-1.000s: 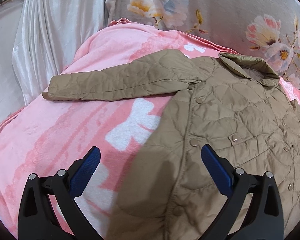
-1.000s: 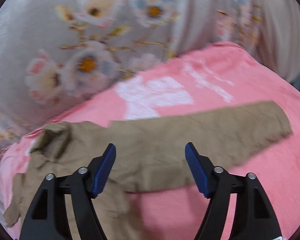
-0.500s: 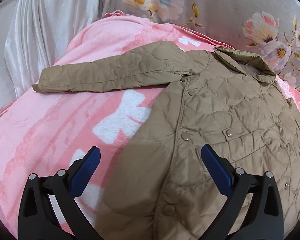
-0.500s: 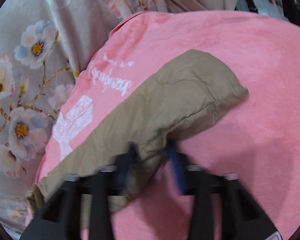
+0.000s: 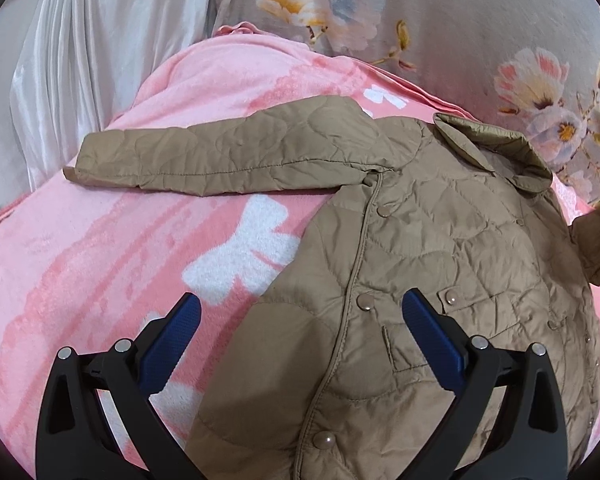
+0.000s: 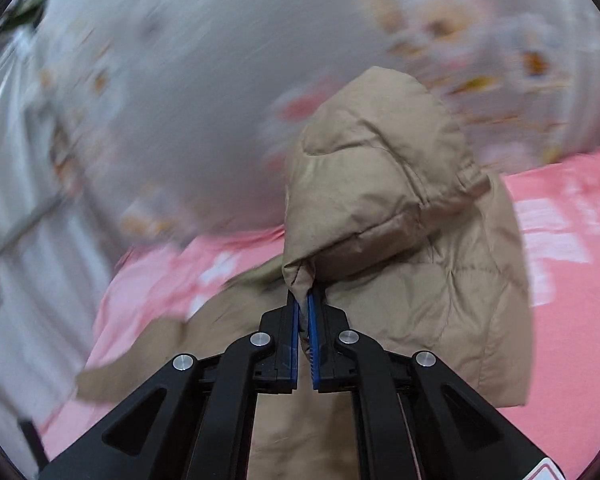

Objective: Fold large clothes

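In the left wrist view, the tan quilted jacket point(image 5: 440, 280) lies face up on a pink blanket point(image 5: 100, 260) spread over the bed, filling the centre and right of the frame. Its front is snapped shut and the collar point(image 5: 496, 148) sits toward the upper right, against a grey flowered cover point(image 5: 440, 20). One sleeve point(image 5: 228, 160) stretches flat across the upper left of the frame, not yet folded in. The left gripper point(image 5: 300, 332) hangs at the bottom of the frame with its blue pads spread wide and nothing between them; the jacket's side edge lies below the gap. At the right edge a tan flap of cloth pokes into the frame, likely the other sleeve coming over.

In the right wrist view, which is blurred in the background, the right gripper point(image 6: 303, 304) has its pads pressed together on a pinch of tan cloth. The other sleeve point(image 6: 380, 184) rises from that pinch in a bunched hump in the middle of the frame, held clear of the blanket, with the jacket body beneath and to the lower left.

As I judge it, the folding has only just begun: one sleeve is lifted and looks bound for the jacket's front. Still to do are laying that sleeve down, bringing the flat sleeve in, and folding the body.
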